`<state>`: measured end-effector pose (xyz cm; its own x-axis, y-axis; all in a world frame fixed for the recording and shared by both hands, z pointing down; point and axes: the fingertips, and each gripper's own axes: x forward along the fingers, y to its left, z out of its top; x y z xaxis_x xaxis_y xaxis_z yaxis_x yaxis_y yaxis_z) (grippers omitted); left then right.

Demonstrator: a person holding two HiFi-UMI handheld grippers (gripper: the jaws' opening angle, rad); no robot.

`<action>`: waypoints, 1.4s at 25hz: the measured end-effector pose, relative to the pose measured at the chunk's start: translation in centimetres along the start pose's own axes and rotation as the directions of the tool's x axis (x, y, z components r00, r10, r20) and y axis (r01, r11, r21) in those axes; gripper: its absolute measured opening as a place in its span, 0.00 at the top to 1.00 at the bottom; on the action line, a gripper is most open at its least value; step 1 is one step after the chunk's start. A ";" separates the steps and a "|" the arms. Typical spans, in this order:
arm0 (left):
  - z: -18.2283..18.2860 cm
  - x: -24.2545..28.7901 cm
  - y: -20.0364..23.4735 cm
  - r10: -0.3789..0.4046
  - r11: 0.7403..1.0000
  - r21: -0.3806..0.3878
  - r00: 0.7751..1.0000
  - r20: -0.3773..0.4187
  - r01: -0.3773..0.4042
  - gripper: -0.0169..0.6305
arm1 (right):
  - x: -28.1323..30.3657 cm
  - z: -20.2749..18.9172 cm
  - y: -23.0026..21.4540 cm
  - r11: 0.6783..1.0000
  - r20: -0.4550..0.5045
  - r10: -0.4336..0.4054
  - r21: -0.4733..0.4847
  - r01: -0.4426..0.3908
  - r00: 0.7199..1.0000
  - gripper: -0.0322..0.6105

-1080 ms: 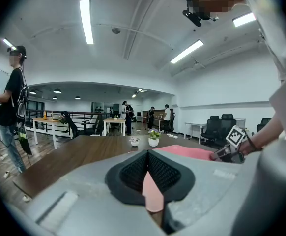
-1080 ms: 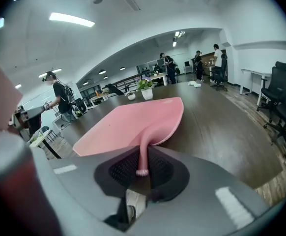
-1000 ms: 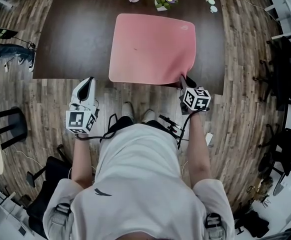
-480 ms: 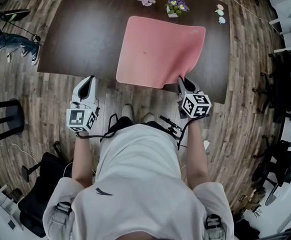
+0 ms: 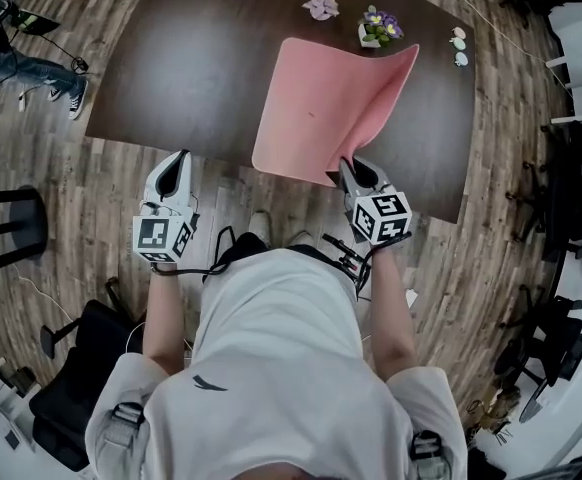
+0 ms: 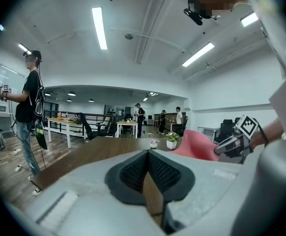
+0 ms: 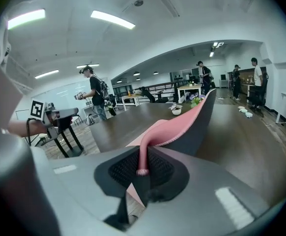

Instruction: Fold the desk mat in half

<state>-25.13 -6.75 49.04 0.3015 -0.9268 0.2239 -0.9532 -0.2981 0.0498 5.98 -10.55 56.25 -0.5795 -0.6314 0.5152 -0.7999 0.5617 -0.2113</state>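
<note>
your right gripper (image 7: 142,173) has its jaws drawn narrow and clamped on the near right corner of the pink desk mat (image 7: 182,124); the thin stitched edge of the mat stands pinched upright between the dark ribbed pads (image 7: 121,171). from that grip the mat rises and curls away from you, with its grey underside facing right and its pink top facing left.

your left gripper (image 6: 147,154) has its jaws shut together, pad against pad, with nothing between them.

from the head view, the right gripper (image 5: 356,175) sits at the near edge of the dark wooden table (image 5: 171,58), its marker cube toward your body. the right side of the desk mat (image 5: 321,108) is lifted off the table and stands up as a curved flap, while the left part lies flat on the tabletop. the left gripper (image 5: 173,173) hangs just off the near edge of the table, over the plank floor (image 5: 91,228), well to the left of the mat and not touching it.

beyond the mat, at the far edge of the table, stand a small pot of purple flowers (image 5: 379,28), a pale pink flower-shaped piece (image 5: 321,7) to its left, and a few small pale items (image 5: 458,46) to its right. other people stand in the room behind the table.
</note>
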 end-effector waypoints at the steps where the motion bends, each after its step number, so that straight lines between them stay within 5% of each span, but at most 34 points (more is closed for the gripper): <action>1: -0.1 -0.1 0.4 0.004 1.000 -0.001 1.000 -0.001 -0.004 0.96 | 0.6 0.1 0.7 1.000 -0.006 0.013 -0.013 -0.013 1.000 0.89; 11: -0.7 -2.0 3.7 0.046 0.999 -0.014 0.999 -0.011 -0.046 0.96 | 5.6 -0.7 5.4 0.992 -0.107 0.092 -0.080 -0.101 0.990 0.89; 23: -1.8 -3.4 5.1 0.066 0.998 -0.021 0.997 -0.027 -0.066 0.96 | 12.6 -6.8 8.4 0.983 -0.313 0.110 -0.110 -0.151 0.943 0.89; 29: -2.0 -2.9 5.0 0.058 0.998 -0.023 0.998 -0.031 -0.058 0.96 | 13.6 -6.9 8.6 0.983 -0.312 0.109 -0.105 -0.148 0.944 0.89; 35: -1.9 -2.2 4.4 0.037 0.999 -0.025 0.999 -0.026 -0.038 0.96 | 13.3 -6.2 9.0 0.973 -0.266 0.117 -0.163 -0.164 0.957 0.75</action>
<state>-29.97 -5.61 50.62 0.2654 -0.9309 0.2511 -0.9641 -0.2573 0.0652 -8.00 -10.55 66.37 -0.6065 -0.3965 0.6892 -0.6579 0.7370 -0.1549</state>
